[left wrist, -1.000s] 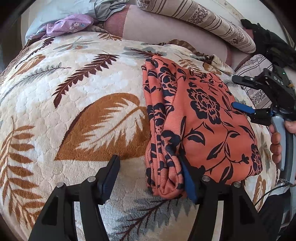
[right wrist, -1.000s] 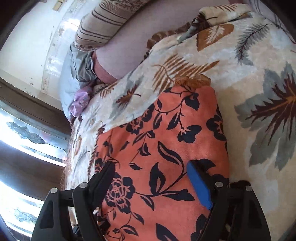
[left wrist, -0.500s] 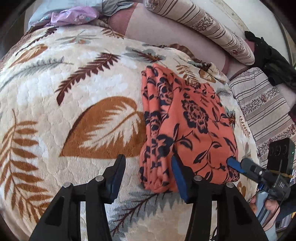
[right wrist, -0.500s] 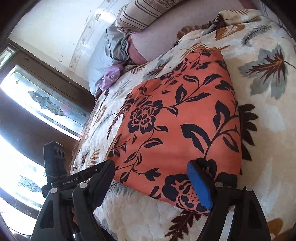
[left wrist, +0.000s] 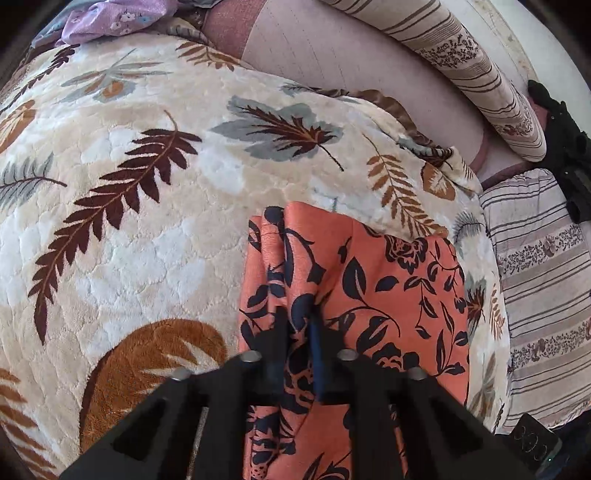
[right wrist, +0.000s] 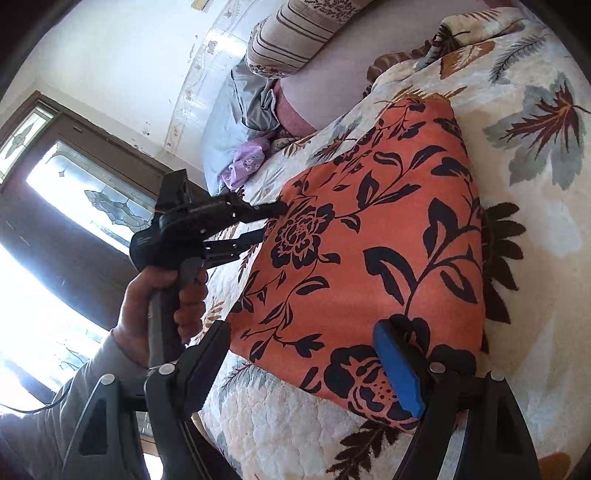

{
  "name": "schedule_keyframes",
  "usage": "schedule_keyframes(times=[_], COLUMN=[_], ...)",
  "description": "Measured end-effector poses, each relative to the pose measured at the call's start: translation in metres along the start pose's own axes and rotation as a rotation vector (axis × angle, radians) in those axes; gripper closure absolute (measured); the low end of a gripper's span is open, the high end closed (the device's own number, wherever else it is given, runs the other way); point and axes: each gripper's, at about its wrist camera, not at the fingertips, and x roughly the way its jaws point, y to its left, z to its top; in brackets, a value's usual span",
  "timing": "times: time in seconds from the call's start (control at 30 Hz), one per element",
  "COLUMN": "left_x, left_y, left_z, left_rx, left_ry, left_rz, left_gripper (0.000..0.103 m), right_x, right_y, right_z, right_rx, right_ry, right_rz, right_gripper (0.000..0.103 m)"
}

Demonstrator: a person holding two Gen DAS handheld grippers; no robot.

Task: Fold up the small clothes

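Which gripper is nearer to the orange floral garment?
Left. The left gripper is clamped on the orange floral garment; the right gripper stands open around its near edge.

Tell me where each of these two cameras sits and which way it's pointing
Left wrist: sits on the left gripper, looking steeply down its fingers, shut on a fold of the orange floral garment atop the leaf-print blanket; only the fingers show.
Right wrist: sits on the right gripper, looking across the bed toward the window; its open fingers straddle the garment's near edge. The person's left hand and grey sleeve show.
Shared: garment, blanket, purple cloth, striped pillow.
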Motion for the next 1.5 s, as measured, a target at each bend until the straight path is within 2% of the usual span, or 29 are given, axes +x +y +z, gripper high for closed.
schedule_keyframes(times=[0.1,0.13,0.17,0.2,0.27,0.4,0.5,0.57,0.63,0.67,0.7,0.73,0.77,0.87,0.97,1.07,1.13,1.17,1.3,1.4,1.5], left_x=[-0.02,-0.011,0.009,0.023,0.02,0.014,-0.004,-0.018,-0.031,-0.035,-0.03,-0.017,-0.003,-0.005,-0.014,-0.02,-0.019,-0.016,-0.017,-0.025,-0.028], left_y=[-0.024,-0.02,-0.01,0.003,0.009,-0.005,-0.02,-0.036,-0.056,-0.062,-0.064,-0.061,-0.05,-0.037,-0.051,-0.055,-0.055,-0.054,-0.051,-0.066,-0.079], left_z=[-0.009,-0.011,-0.011,-0.011,-0.012,-0.013,-0.017,-0.027,-0.042,-0.051,-0.057,-0.061,-0.062,-0.063,-0.069,-0.08,-0.088,-0.091,-0.089,-0.091,-0.095], left_rx=[0.115,0.118,0.09,0.047,0.026,0.11,0.151,0.196,0.248,0.271,0.289,0.284,0.245,0.133,0.155,0.157,0.156,0.153,0.091,0.147,0.234], left_ry=[-0.126,-0.116,-0.048,-0.013,-0.046,-0.044,-0.078,-0.094,-0.14,-0.164,-0.143,-0.09,-0.025,-0.053,-0.085,-0.089,-0.097,-0.089,-0.076,-0.115,-0.141], left_rz=[0.04,0.077,0.112,0.111,0.076,0.15,0.155,0.154,0.122,0.132,0.167,0.21,0.211,0.169,0.216,0.233,0.285,0.309,0.322,0.368,0.422], left_gripper=[0.094,0.094,0.094,0.093,0.092,0.089,0.09,0.08,0.052,0.05,0.051,0.072,0.078,0.076,0.076,0.069,0.055,0.055,0.052,0.051,0.038], right_x=[0.001,0.001,0.002,0.003,0.002,0.0,-0.001,-0.003,-0.004,-0.005,-0.006,-0.007,-0.008,-0.014,-0.023,-0.031,-0.035,-0.038,-0.044,-0.046,-0.053], right_y=[0.0,0.0,-0.001,-0.001,-0.003,-0.006,-0.007,-0.009,-0.01,-0.011,-0.011,-0.012,-0.013,-0.017,-0.021,-0.031,-0.038,-0.041,-0.049,-0.048,-0.051], right_z=[0.0,0.0,0.0,0.0,0.0,0.0,0.001,0.002,0.003,0.003,0.003,0.003,0.004,0.004,0.004,0.004,0.004,0.004,0.003,0.003,0.005], right_rx=[0.003,0.003,0.004,0.005,0.005,0.022,0.036,0.043,0.061,0.071,0.08,0.09,0.1,0.139,0.178,0.254,0.302,0.325,0.381,0.367,0.362], right_ry=[0.002,0.001,0.002,0.004,0.003,-0.006,-0.013,-0.017,-0.021,-0.024,-0.027,-0.029,-0.032,-0.047,-0.078,-0.106,-0.121,-0.127,-0.137,-0.125,-0.155], right_rz=[0.003,0.002,0.002,0.004,0.008,0.015,0.02,0.028,0.04,0.046,0.052,0.059,0.066,0.098,0.114,0.168,0.196,0.208,0.241,0.243,0.229], right_gripper=[0.021,0.021,0.021,0.021,0.021,0.021,0.021,0.021,0.021,0.021,0.021,0.021,0.021,0.021,0.02,0.019,0.018,0.018,0.016,0.016,0.016])
